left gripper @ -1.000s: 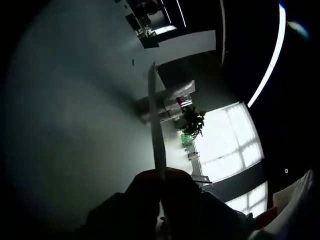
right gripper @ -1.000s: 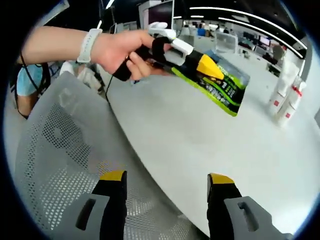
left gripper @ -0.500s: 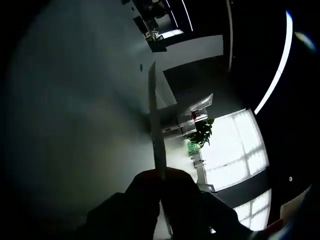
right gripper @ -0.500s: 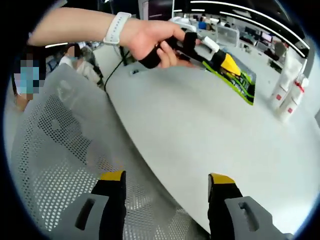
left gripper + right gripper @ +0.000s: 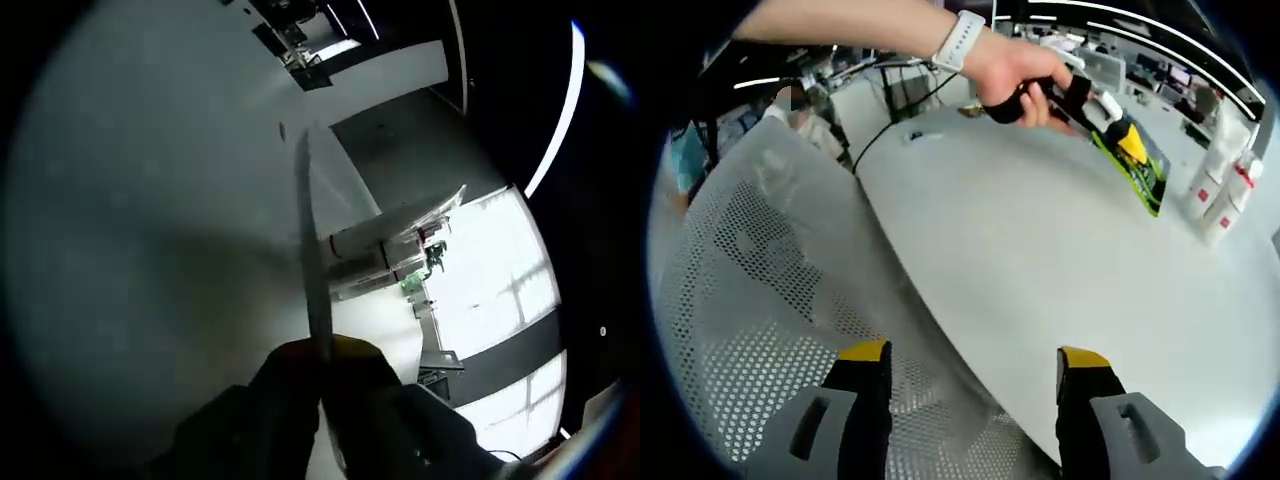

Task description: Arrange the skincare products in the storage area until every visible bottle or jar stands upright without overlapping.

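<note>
In the left gripper view, the left gripper (image 5: pixel 322 352) points across a pale grey table (image 5: pixel 150 200), its dark jaws pressed together on a thin flat packet (image 5: pixel 312 250) seen edge-on as a narrow pale strip running away from the camera; far beyond it, to the right, a cluster of white skincare bottles (image 5: pixel 375 245) lies across the frame in this rolled picture, so whether they stand upright cannot be told from here. In the right gripper view, the right gripper (image 5: pixel 975 365) hangs over the near edge of the table (image 5: pixel 1040 260) with its yellow-tipped jaws wide apart and nothing between them, above a perforated grey chair back (image 5: pixel 750 300) at near left. Far across the table, a person's hand (image 5: pixel 1015 75) wearing a white wristband (image 5: pixel 958 38) holds the left gripper (image 5: pixel 1120 140), closed on the green-and-black packet (image 5: pixel 1145 175). The white skincare bottles (image 5: pixel 1220 190) stand upright at the far right, well apart from both tools.
</note>
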### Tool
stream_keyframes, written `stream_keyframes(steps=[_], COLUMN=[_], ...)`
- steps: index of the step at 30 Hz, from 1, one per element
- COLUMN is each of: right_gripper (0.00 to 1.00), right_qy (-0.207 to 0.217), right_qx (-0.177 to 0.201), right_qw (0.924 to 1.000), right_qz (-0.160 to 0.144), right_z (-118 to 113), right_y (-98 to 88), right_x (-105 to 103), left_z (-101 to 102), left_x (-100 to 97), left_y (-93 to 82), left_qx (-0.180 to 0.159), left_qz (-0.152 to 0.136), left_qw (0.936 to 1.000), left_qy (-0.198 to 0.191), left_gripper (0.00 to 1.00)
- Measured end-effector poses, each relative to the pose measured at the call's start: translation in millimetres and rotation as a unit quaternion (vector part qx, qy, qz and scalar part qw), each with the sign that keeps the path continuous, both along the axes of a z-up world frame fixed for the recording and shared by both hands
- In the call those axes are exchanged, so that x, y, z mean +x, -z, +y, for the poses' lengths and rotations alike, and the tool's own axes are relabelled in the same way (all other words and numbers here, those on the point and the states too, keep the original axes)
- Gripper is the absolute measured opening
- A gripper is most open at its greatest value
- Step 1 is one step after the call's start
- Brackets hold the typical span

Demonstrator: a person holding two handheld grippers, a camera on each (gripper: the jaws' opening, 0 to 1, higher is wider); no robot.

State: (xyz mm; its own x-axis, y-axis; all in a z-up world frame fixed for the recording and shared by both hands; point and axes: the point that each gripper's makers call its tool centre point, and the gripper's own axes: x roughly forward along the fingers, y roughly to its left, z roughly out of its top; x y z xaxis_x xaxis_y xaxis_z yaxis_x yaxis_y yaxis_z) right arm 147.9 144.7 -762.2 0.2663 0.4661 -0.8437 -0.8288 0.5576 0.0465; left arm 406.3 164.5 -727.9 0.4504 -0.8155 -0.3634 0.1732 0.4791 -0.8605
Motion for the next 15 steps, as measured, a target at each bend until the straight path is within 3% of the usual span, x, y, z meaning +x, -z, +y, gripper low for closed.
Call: stream_keyframes(steps=[2, 4, 11, 15], right_gripper=[0.67, 0.67, 0.67, 0.67], right_qy=[0.000, 0.000, 0.001, 0.007], right_qx=[0.003, 0.004, 0.003, 0.001], right_qw=[1.0000, 1.0000, 1.0000, 1.0000], right_qz=[0.000, -0.002, -0.002, -0.001], right_z=[0.4, 0.5, 0.4, -2.1], right_y=[-0.4, -0.4, 0.3, 1.9], right_x=[-0.3, -0.1, 0.2, 0.7], left_z=[-3.2, -3.1, -16.8, -19.7], left_x=[6.3, 16.5, 38.3, 48.2], left_y=[4.6, 12.6, 25.6, 28.5], left_qx=[0.012, 0.046, 0.048, 0.074], left_qz=[0.000, -0.014, 0.004, -0.016], left_qw=[0.9999, 0.9988, 0.9988, 0.9971], left_qy=[0.005, 0.007, 0.000, 0.006], left_gripper=[0.00, 0.00, 0.00, 0.00])
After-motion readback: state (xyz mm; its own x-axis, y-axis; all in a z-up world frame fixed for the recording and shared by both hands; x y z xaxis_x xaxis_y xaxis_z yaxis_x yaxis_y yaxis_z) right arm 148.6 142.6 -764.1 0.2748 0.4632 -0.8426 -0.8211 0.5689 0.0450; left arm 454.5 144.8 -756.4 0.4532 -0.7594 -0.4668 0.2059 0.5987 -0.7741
